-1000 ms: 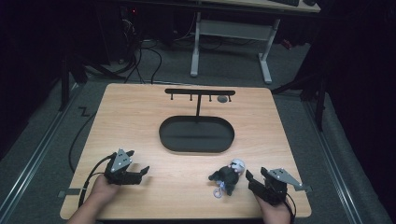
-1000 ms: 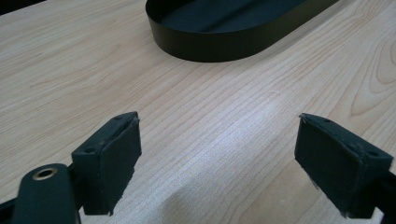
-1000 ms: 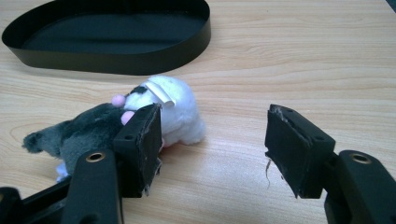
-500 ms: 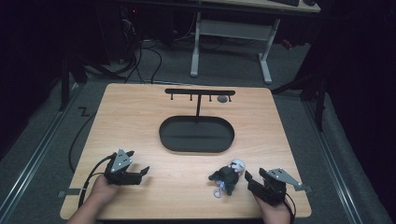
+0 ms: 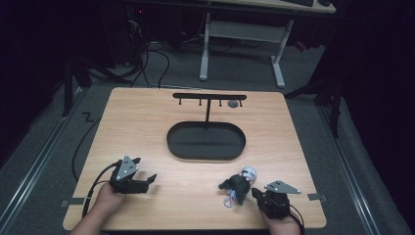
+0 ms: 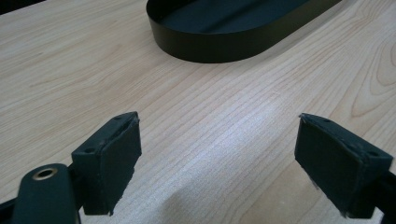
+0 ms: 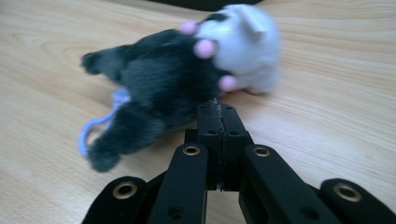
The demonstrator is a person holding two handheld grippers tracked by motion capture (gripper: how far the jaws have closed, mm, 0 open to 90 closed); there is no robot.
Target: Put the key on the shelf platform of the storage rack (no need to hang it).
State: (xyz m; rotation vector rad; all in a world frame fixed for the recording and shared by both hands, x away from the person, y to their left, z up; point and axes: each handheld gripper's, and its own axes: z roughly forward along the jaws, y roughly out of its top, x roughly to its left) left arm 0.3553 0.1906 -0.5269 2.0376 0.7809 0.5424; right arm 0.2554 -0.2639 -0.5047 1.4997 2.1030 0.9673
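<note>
From the high view, a light wooden table (image 5: 147, 127) carries a black oval tray (image 5: 206, 141) near its centre, and a black T-shaped hook rack (image 5: 209, 98) stands just beyond the tray toward 12 o'clock, with a small grey round thing (image 5: 233, 104) hanging under its right end — too small to name. The left gripper (image 5: 149, 179) sits toward 7 o'clock of the tray, held in the person's left hand (image 5: 108, 197), its jaws spread and pointing roughly toward 3 o'clock. A small plush toy (image 5: 239, 182) with a dark body and a white head lies toward 5 o'clock of the tray, a pale blue loop (image 5: 229, 201) trailing at its near side. The right gripper (image 5: 255, 193) is at the toy's near-right side, its tip right against the dark fur. In the left gripper view, the two black pads (image 6: 109, 161) stand wide apart over bare wood grain with nothing between them, and the tray's curved wall (image 6: 233, 44) lies ahead at 12 o'clock. In the right gripper view, the jaws are pressed flat together with no gap at the gripper's tip (image 7: 219, 108), which meets the plush toy's (image 7: 154, 88) dark fur; whether any fur is pinched there I cannot tell. The white head (image 7: 245, 49) lies toward 1 o'clock — three pink dots sit on the fur beside it.
</note>
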